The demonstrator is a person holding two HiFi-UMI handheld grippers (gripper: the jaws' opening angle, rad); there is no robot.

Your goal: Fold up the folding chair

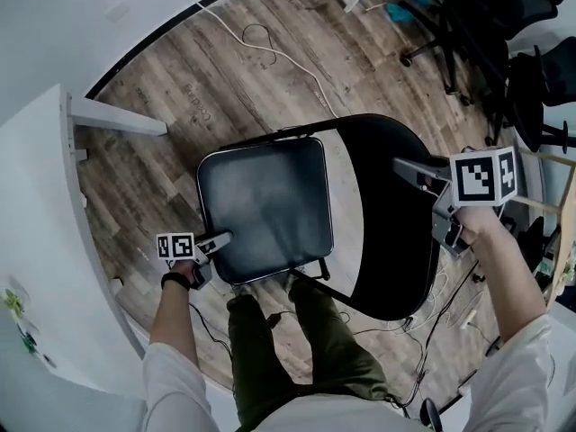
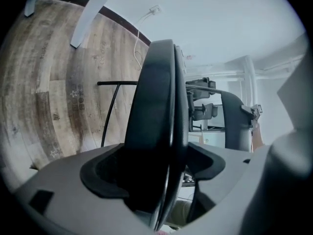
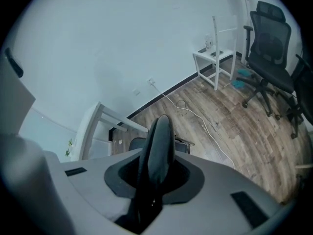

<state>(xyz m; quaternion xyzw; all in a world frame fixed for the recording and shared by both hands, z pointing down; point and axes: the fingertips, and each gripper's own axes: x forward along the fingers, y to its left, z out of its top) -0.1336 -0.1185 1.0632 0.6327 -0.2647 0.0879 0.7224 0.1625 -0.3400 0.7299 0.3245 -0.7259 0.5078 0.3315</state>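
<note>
Two grips, left tongs [image 1: 223,238] wide on seat [image 1: 265,203]; right tongs [image 1: 404,166] narrow on backrest [image 1: 396,255]

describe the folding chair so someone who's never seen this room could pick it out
On the wood floor, right in front of the person's legs, stands the folding chair. Unlike the wheeled office chairs in the far corner, it has a flat square black seat, a curved back and a thin black tube frame.

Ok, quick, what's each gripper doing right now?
Left gripper: closed on the chair seat, at its edge.
Right gripper: closed on the backrest, at its edge.
</note>
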